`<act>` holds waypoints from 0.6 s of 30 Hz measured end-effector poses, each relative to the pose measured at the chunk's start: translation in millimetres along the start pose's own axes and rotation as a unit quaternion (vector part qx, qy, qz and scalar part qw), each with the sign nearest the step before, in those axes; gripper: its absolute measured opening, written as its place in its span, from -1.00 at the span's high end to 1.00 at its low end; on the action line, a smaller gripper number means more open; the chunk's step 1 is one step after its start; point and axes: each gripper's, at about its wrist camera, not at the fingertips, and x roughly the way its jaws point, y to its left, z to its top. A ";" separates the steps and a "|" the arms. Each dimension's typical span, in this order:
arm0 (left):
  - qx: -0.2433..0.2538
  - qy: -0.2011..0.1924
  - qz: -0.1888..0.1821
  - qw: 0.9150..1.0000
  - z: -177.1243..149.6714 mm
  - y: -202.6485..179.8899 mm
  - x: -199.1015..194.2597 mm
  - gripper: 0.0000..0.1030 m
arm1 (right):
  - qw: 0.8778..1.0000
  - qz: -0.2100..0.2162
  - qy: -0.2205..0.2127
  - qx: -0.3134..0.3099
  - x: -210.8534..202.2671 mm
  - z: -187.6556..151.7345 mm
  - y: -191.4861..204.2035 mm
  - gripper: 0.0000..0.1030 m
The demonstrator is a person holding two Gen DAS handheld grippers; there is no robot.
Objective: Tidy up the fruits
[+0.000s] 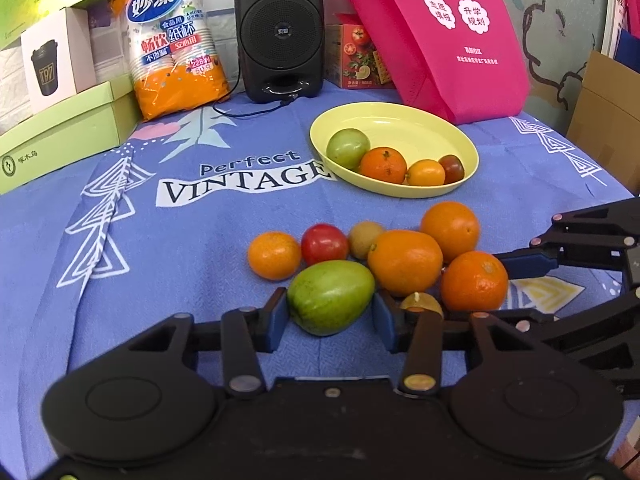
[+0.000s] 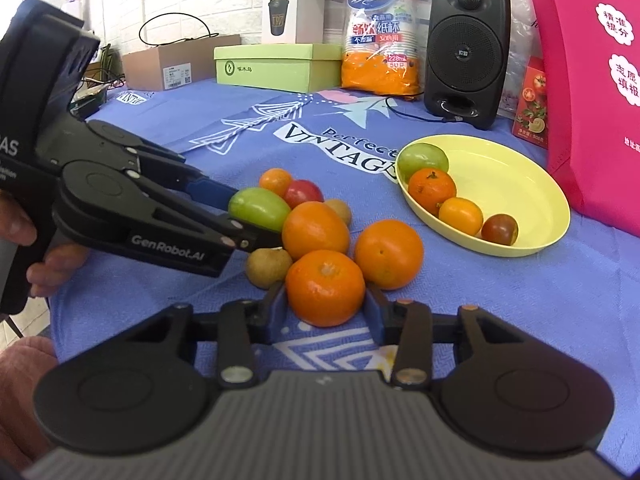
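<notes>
Both grippers are clamped onto fruit rn. Left gripper has its blue pads pinched against the sides of the oval green mango-like fruit, which sits on the blue printed tablecloth on the near side of the round pale-yellow plastic plate. Right gripper is squeezed onto a round orange tangerine, also near side of the plate, w/ other loose oranges touching it. Plate holds 4 small fruits.
</notes>
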 end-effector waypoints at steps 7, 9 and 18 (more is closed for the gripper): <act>0.001 -0.004 0.001 1.000 -4.5 -1.4 -13.3 0.14 | 1.000 0.000 -0.003 -0.004 -11.0 -2.7 2.9 0.24; 0.002 -0.007 0.001 1.000 -5.1 -2.1 -18.8 0.14 | 1.000 -0.003 -0.005 -0.004 -15.3 -4.2 3.2 0.24; 0.009 -0.021 0.005 1.000 -4.5 -8.0 -41.9 0.14 | 1.000 -0.012 -0.012 -0.004 -33.8 -9.0 2.8 0.24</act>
